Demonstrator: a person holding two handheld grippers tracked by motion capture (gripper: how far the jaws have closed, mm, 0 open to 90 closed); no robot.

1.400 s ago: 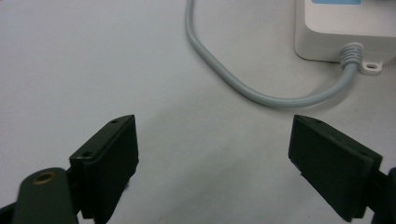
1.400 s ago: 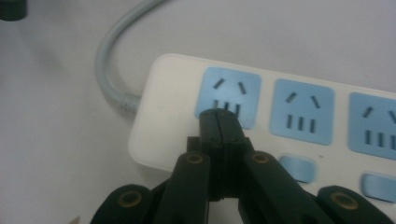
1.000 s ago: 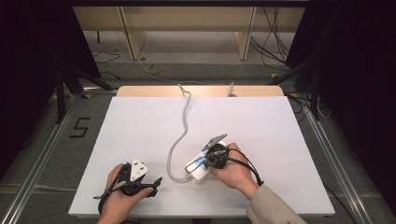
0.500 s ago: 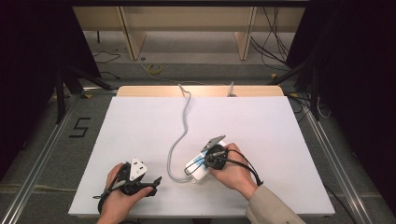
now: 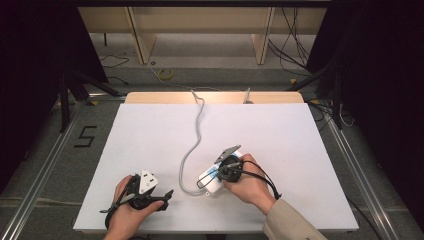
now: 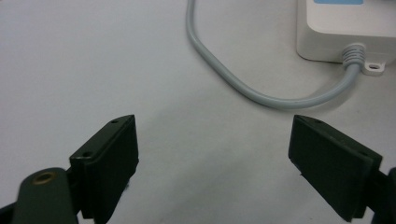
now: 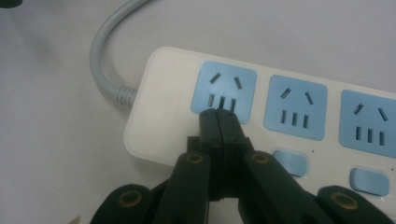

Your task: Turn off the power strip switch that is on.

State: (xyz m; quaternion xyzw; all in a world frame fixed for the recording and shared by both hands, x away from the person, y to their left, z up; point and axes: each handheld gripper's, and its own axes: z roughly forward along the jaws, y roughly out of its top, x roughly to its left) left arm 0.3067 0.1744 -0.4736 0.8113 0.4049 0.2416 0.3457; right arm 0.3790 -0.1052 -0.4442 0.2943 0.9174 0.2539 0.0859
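While both forearms come in over the desk's (image 5: 150, 130) near edge, each hand keeps to its own side. The left hand (image 5: 127, 207) lies by the near left corner, knuckles up, wrapped around the left gripper (image 5: 167, 195), which points level across the sheet toward the power strip (image 5: 212, 181). In the left gripper view its jaws stand wide apart with bare white surface between them; they hold nothing, and the grey cable (image 6: 243, 84) curves past just beyond their tips to the strip's end.

The right hand (image 5: 250, 182) sits a little right of the middle, near the front edge, wrist angled inward and a beige sleeve (image 5: 292, 222) trailing to the near edge. It tips the right gripper (image 7: 219, 116) down onto the power strip. In the right gripper view the two jaws are pressed flat together with nothing caught between them, and their joined tip rests at the lower edge of the end blue socket (image 7: 224, 93), the one nearest the cable's entry.

The strip lies slantwise on the desk under that hand, its cable looping left, then running off over the far edge.
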